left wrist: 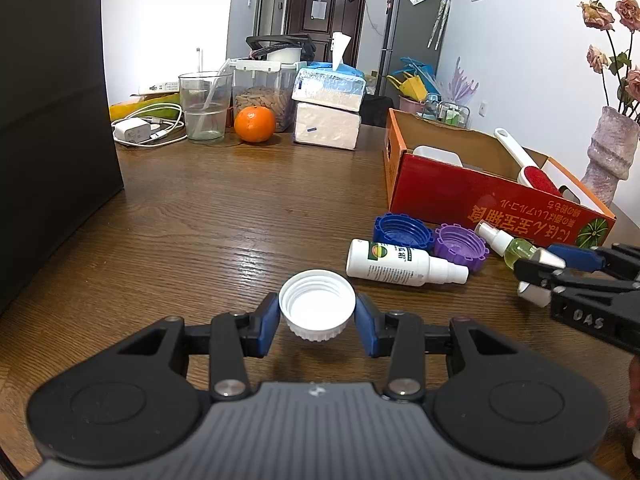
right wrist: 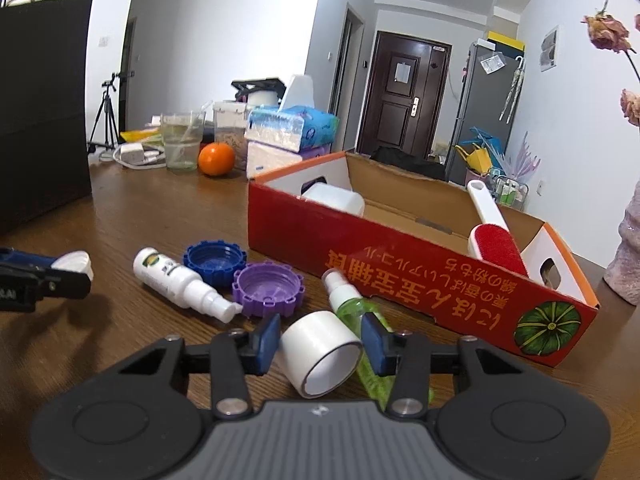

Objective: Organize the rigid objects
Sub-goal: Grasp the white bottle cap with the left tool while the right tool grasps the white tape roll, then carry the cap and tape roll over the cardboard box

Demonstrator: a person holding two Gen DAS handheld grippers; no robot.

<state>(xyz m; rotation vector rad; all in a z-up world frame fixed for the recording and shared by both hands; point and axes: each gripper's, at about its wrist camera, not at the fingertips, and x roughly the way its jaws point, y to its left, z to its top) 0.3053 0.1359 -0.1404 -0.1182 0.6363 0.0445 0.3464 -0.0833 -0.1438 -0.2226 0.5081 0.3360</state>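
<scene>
A: A wooden table point(left wrist: 200, 208) in a lived-in room, door and fridge at the back, and the red cardboard box point(right wrist: 400, 280) sitting right of centre in the right wrist view. What's already gone in?

B: A white tub point(right wrist: 336, 198) at the box's far left end and a red lint brush point(right wrist: 496, 248) leaning in at the right. That looks like the tidied share so far.

A: And still out on the table?

B: Plenty. The white spray bottle point(right wrist: 176, 280), the blue cap point(right wrist: 214, 262) and the purple cap point(right wrist: 268, 290) cluster just left of the box front, with the green spray bottle point(right wrist: 352, 304) lying beside them. So, by the look of it, well short of halfway.

A: The grippers?

B: The left gripper point(left wrist: 317, 316) is clamped on the white lid point(left wrist: 317, 308), low centre of its own frame, lid mouth upward and lifted clear of the wood. The right gripper point(right wrist: 320, 340) has the roll of white tape point(right wrist: 320, 354) between its blue pads point(right wrist: 268, 340), both pads touching its sides, so it is gripping the roll, which sits tilted over the green bottle, just in front of the box.
</scene>
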